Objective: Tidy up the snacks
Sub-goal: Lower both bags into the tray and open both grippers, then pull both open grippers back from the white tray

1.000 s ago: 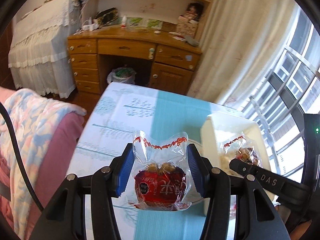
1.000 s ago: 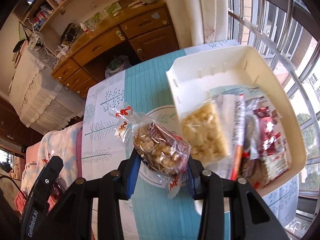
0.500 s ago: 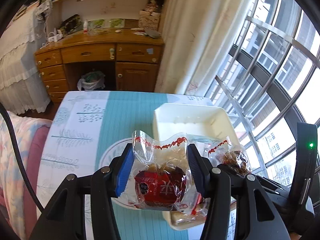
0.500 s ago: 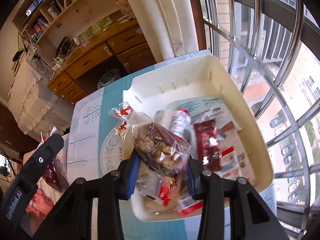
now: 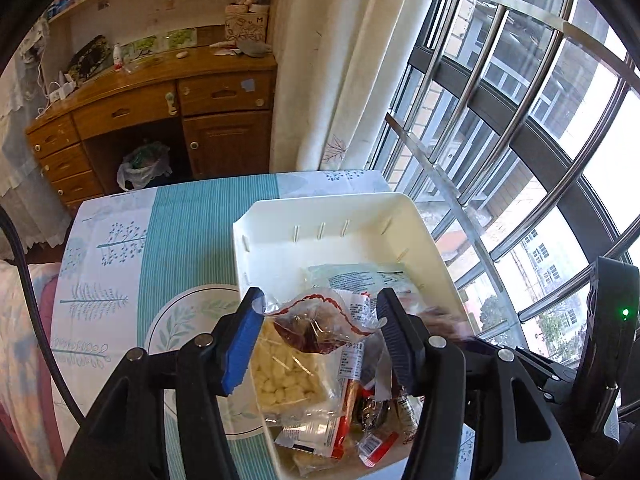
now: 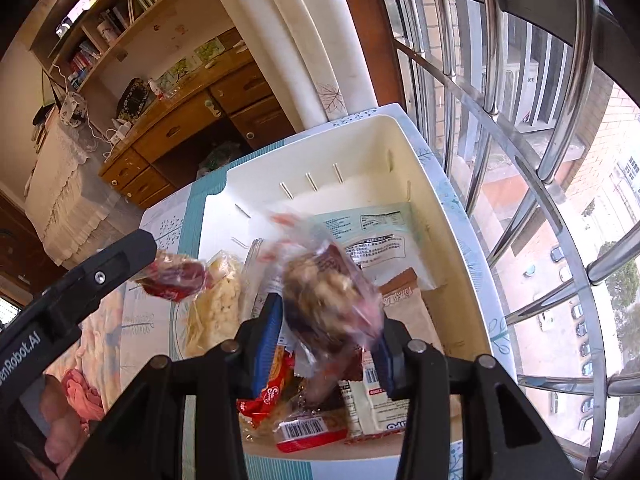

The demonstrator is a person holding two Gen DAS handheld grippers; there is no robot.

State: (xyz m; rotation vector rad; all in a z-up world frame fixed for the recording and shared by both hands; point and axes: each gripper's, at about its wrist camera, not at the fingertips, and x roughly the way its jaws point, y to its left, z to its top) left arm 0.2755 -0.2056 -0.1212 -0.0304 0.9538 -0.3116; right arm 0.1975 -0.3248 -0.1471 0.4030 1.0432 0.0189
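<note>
A red-wrapped snack (image 5: 316,330) is seen between the blue pads of the left tool (image 5: 320,340), whose jaws are opening, with the pads no longer pressed on it. A clear bag of brown nutty snack (image 6: 328,300), blurred, is gripped by the right tool (image 6: 326,340). Both tools are pitched steeply down over the white bin (image 5: 344,208) of packets, set on the striped worktop (image 5: 180,232).

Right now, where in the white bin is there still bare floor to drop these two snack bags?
Bare floor lies along the far wall of the white bin, between its slotted wall and the pale green packet. The near half is crowded: the puffed-snack bag and red wrappers overlap there. The tablecloth left of the bin is also bare.
</note>
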